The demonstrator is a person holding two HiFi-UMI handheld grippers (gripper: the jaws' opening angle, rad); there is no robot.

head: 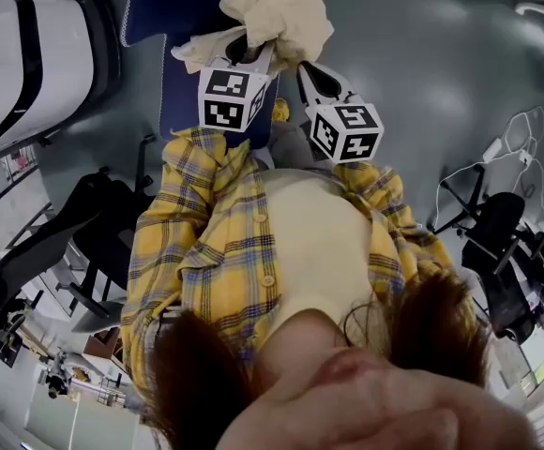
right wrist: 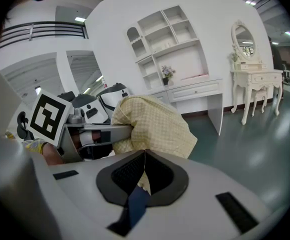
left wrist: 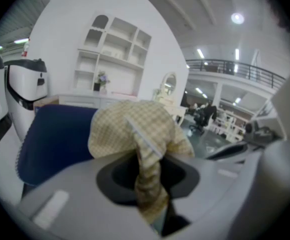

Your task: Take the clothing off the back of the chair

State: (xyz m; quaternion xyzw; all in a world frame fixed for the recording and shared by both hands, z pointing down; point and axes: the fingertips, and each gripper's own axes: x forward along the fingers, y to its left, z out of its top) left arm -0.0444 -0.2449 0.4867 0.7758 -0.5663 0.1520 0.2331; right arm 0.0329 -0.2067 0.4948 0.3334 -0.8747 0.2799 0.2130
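1. Chair [head: 173,92]: I see its blue back at the left, under and behind the load.

2. Left gripper [head: 251,52]: the fingers [left wrist: 182,176] are clamped on a twisted rope of the cream checked clothing [head: 281,12], which fills the gap between them.

3. Clothing: it is bunched up in a ball ahead of both grippers, over the top edge of the chair. One flap trails down on the left. I cannot tell whether that flap touches the chair.

4. Right gripper [head: 302,68]: the fingers [right wrist: 162,166] are pressed together on a thin fold of the same clothing, with a scrap showing below them.

5. Progress, in my judgement: both grips are made and the clothing is gathered off the chair. What remains is to carry it clear.

6. Writing: none that I can read. The marker cubes [head: 233,97] bear black and white squares only, and I see no label on the clothing.
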